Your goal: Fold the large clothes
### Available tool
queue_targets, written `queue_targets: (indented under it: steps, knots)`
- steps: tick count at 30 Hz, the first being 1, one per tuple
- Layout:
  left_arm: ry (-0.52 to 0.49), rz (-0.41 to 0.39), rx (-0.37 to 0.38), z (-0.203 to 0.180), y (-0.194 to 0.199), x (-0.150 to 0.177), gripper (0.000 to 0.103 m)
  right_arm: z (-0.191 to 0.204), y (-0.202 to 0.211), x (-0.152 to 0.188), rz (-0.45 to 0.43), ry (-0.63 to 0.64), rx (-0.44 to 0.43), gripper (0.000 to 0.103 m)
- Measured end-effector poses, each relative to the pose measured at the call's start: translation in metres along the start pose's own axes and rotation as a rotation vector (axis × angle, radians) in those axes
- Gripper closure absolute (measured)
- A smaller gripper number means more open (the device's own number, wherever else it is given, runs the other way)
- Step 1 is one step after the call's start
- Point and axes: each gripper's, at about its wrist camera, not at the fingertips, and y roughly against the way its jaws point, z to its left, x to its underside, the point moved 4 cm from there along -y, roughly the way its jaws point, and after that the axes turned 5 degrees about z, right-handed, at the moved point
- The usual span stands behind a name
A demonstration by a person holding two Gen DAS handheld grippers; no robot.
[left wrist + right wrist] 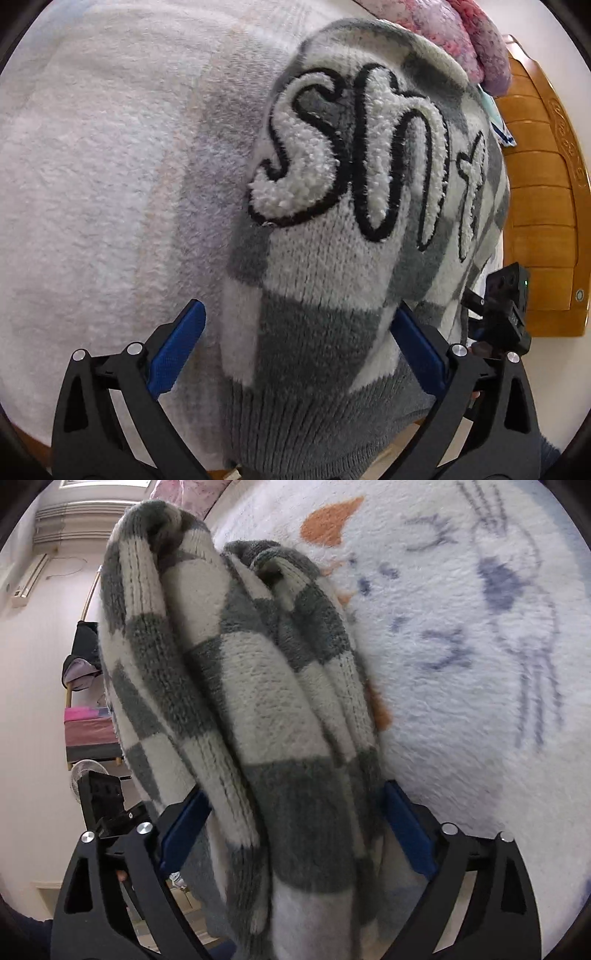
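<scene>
A grey-and-white checked knit sweater (325, 258), with fluffy white letters outlined in black, lies folded on a white fleece blanket (92, 166). My left gripper (299, 306) is open over its ribbed hem. The cloth lies between the blue pads; the left pad (177, 347) stands clear of it. In the right wrist view the sweater (251, 686) is bunched in thick folds. My right gripper (295, 790) is spread wide around that bundle and open, with the knit filling the space between its blue fingers (406, 830).
The blanket bears a blue cat drawing (498, 635) and orange marks. A wooden bed frame (543, 206) and a pink quilt (461, 33) border it. The other gripper's black body (506, 314) sits close by. A fan (79, 771) and a clothes rack (81, 657) stand by the wall.
</scene>
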Motion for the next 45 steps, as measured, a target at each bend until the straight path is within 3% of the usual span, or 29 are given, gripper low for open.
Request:
queue_targets:
  steps: [2,4,6,9,13,20,28,31,40,43,45]
  knots:
    - [0.019,0.01,0.025,0.003,-0.005,-0.001,0.004,0.002,-0.003,0.0,-0.01,0.003,0.019,0.013]
    - [0.045,0.025,0.055,0.005,-0.01,-0.001,0.004,0.005,0.001,0.006,-0.022,0.005,0.037,0.02]
    - [0.03,0.024,0.075,0.004,-0.007,-0.001,0.014,0.01,0.004,0.008,-0.038,-0.005,0.055,0.029]
    - [-0.011,0.032,0.034,-0.006,-0.004,-0.003,0.021,0.025,0.011,0.014,-0.072,0.016,0.127,0.049]
    - [-0.059,0.018,-0.001,-0.026,0.006,-0.003,0.03,0.053,0.025,0.022,-0.112,0.054,0.243,0.058]
    - [-0.103,-0.075,-0.013,-0.088,0.023,0.01,0.035,0.083,0.057,0.023,-0.207,0.166,0.253,0.062]
    - [-0.074,-0.181,0.092,-0.161,0.023,-0.004,0.039,0.094,0.124,0.002,-0.257,0.283,0.244,0.063]
    - [-0.123,-0.235,0.13,-0.198,0.027,-0.019,0.039,0.098,0.167,-0.003,-0.31,0.337,0.255,0.063]
    - [-0.228,-0.319,0.264,-0.326,-0.029,-0.049,0.039,0.044,0.284,-0.059,-0.462,0.417,0.392,0.063]
    - [-0.249,-0.315,0.234,-0.346,-0.069,-0.064,0.039,0.006,0.29,-0.08,-0.473,0.388,0.437,0.062]
    - [-0.263,-0.294,0.168,-0.345,-0.096,-0.068,0.039,-0.027,0.279,-0.095,-0.452,0.323,0.465,0.061]
